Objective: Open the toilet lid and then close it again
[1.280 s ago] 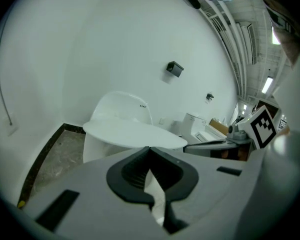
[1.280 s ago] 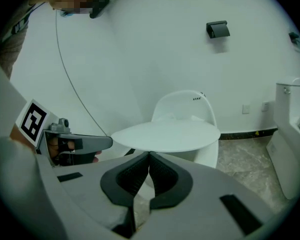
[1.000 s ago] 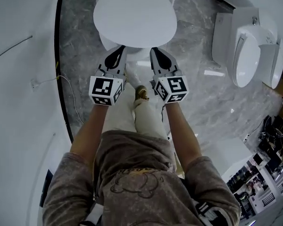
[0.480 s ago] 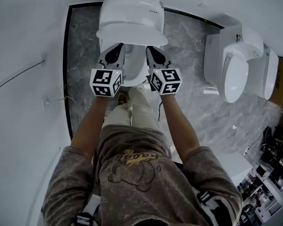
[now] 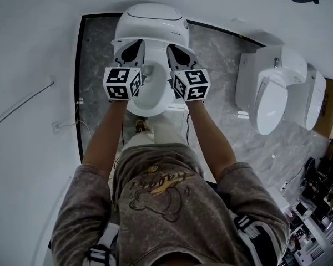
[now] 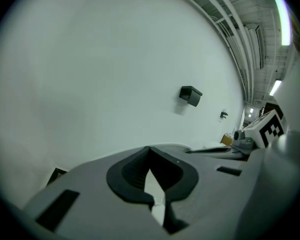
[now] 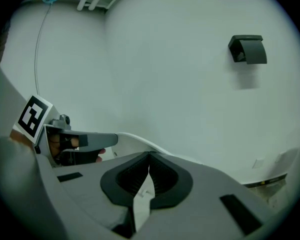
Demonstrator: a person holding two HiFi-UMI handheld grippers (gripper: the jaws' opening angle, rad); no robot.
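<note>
The white toilet stands against the wall, and its lid is tipped up close to upright. The bowl and seat lie uncovered below it. My left gripper and right gripper are side by side, both shut, with their tips against the lid's raised edge. In the left gripper view the jaws are closed with white lid surface behind them. The right gripper view shows closed jaws too, with the lid's curved rim just beyond. Nothing is clamped between either pair.
Two more white toilets stand to the right on the grey marble floor. A thin cable runs along the white wall at left. A black box is mounted on the wall ahead. The person's legs stand before the bowl.
The lid has swung from lying flat over the bowl up toward the tank. Both grippers rose and moved forward with it, and the bowl is now uncovered.
</note>
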